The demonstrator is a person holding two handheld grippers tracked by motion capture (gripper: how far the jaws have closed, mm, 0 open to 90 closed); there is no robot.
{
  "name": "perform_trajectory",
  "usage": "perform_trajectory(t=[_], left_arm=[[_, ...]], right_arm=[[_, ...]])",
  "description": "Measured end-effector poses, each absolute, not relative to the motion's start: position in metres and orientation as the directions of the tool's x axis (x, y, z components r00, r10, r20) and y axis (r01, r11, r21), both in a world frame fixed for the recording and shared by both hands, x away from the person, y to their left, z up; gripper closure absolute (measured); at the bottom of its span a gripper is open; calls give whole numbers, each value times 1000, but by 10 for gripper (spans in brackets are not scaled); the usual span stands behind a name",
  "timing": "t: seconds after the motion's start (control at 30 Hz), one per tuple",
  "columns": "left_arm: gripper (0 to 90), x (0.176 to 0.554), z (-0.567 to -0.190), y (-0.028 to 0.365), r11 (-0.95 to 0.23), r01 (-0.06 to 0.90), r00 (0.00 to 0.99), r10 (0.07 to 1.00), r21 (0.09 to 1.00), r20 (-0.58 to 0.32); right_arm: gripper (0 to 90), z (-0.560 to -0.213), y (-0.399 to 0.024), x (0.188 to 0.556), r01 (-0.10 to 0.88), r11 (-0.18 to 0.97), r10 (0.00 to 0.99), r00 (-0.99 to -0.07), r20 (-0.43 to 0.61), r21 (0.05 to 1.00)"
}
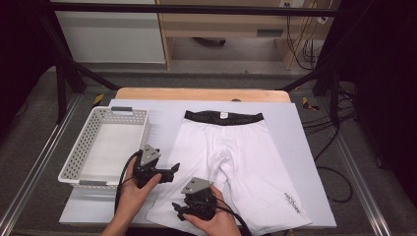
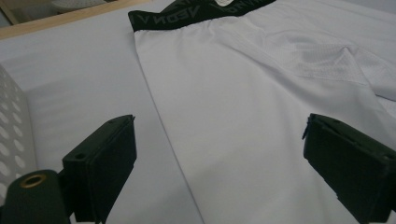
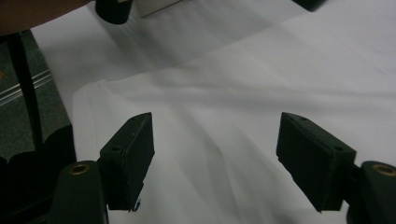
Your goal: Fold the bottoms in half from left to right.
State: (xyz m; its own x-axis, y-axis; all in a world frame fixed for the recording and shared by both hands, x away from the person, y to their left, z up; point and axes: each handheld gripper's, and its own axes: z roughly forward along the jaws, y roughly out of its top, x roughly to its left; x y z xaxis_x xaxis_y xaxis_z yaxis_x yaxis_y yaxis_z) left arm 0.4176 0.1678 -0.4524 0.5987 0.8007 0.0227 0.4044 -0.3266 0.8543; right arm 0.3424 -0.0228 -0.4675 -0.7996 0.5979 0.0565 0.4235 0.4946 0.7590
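White stretch fabric: a pair of shorts with a black waistband lies flat on the pale surface, centre of the high view, waistband toward the top, legs toward the bottom edge.

Left gripper hovers at the shorts' left side seam, jaws spread wide, nothing between them; in the left gripper view cloth edge runs between the jaws below.

Right gripper sits low over the lower-left leg hem, jaws apart, not pinching cloth.

Perforated white basket stands at left, just beside the left hand.

Risks, as judged:
- Thin slick cloth; jaws may close on one layer, or skid and catch nothing.
- Right jaws seem inboard of the hem, though blur makes that uncertain; a pinch there could bunch the leg.
- Uneven lifts by both grippers would skew any fold.
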Motion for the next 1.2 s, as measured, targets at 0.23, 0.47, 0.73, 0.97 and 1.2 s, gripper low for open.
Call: perform_trajectory(t=[0.23, 0.47, 0.73, 0.97, 1.2], left_arm=[[98, 417, -453, 170, -313, 421, 583, 812, 851, 10], [101, 416, -453, 173, -309, 429, 581, 814, 849, 3], [103, 415, -453, 171, -311, 427, 585, 811, 849, 3], [105, 415, -453, 172, -307, 429, 577, 817, 849, 3], [107, 415, -453, 171, -302, 433, 576, 818, 849, -3]], right_arm=[[288, -476, -3, 331, 392, 550, 537, -842, 46, 737], [270, -479, 6, 323, 383, 568, 507, -860, 56, 729], [297, -483, 16, 312, 312, 642, 483, -874, -54, 700], [498, -481, 16, 307, 257, 667, 423, -904, -71, 700], [674, -480, 14, 307, 255, 655, 389, -921, -28, 711]])
